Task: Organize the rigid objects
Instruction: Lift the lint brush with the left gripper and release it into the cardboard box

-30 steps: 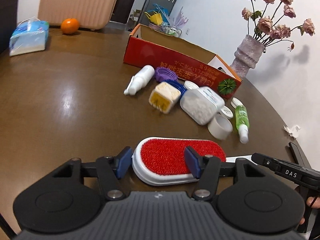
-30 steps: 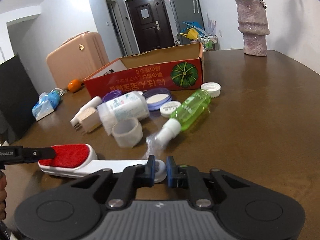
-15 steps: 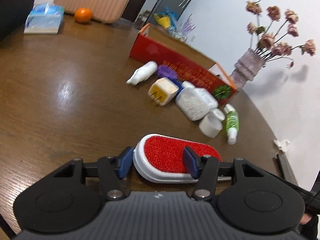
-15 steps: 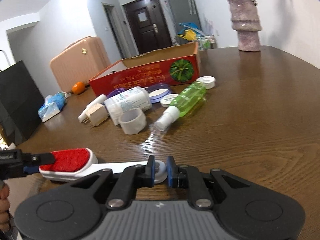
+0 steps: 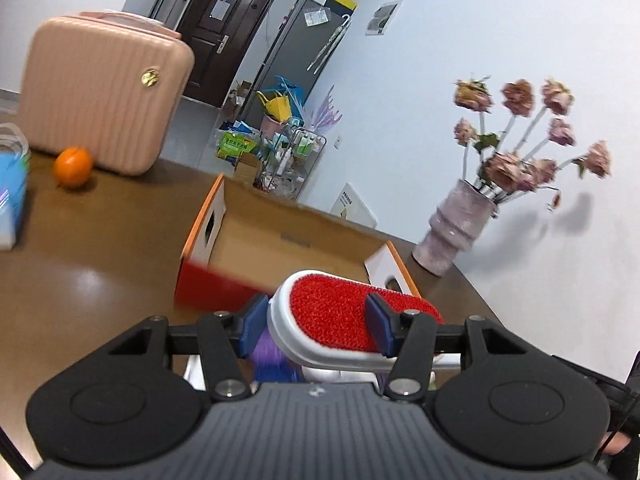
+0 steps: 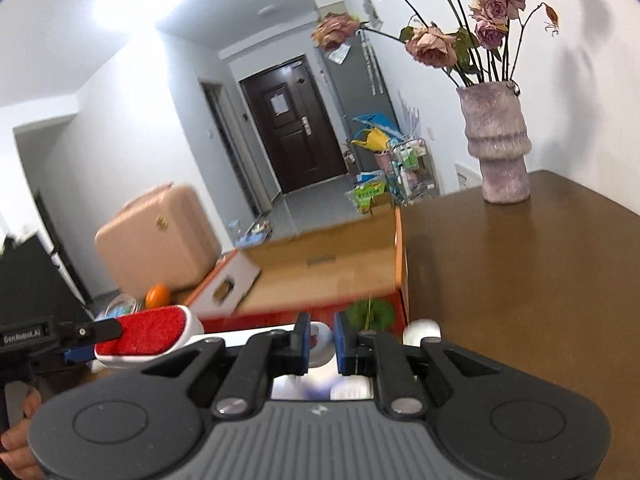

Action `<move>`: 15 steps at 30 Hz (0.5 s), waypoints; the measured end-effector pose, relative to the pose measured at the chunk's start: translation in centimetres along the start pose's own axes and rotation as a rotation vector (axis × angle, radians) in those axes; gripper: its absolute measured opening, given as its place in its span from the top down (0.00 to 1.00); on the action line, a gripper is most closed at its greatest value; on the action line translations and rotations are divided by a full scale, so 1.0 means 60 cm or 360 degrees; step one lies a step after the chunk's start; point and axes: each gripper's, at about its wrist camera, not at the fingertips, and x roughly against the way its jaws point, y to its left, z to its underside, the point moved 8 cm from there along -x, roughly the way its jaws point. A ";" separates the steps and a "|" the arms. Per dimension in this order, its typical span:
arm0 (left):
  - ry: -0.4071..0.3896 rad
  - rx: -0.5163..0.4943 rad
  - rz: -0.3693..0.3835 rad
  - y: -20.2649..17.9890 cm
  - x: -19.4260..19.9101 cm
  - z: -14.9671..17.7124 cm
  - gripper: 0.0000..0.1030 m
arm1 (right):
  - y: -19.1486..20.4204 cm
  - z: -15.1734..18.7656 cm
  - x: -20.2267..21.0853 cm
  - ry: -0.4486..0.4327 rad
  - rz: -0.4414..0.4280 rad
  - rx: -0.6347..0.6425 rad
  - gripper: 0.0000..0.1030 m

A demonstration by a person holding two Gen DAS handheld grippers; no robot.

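Brush (image 5: 352, 320) carried toward box (image 5: 280, 244)
Head is clamped by left gripper (image 5: 316, 322), handle by right gripper (image 6: 320, 340); lowering inside is called for.

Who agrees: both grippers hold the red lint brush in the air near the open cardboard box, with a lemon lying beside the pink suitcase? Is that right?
Not quite. The fruit beside the pink suitcase is an orange, as the left wrist view shows. The rest holds: the left gripper and right gripper hold the lint brush near the cardboard box.

Blurred purple item (image 5: 267, 356) behind left tool (image 5: 316, 322)
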 end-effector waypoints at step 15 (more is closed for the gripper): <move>0.0281 -0.0038 -0.0260 0.120 -0.394 -0.165 0.47 | -0.063 -0.105 -0.432 0.0338 0.0212 0.0010 0.88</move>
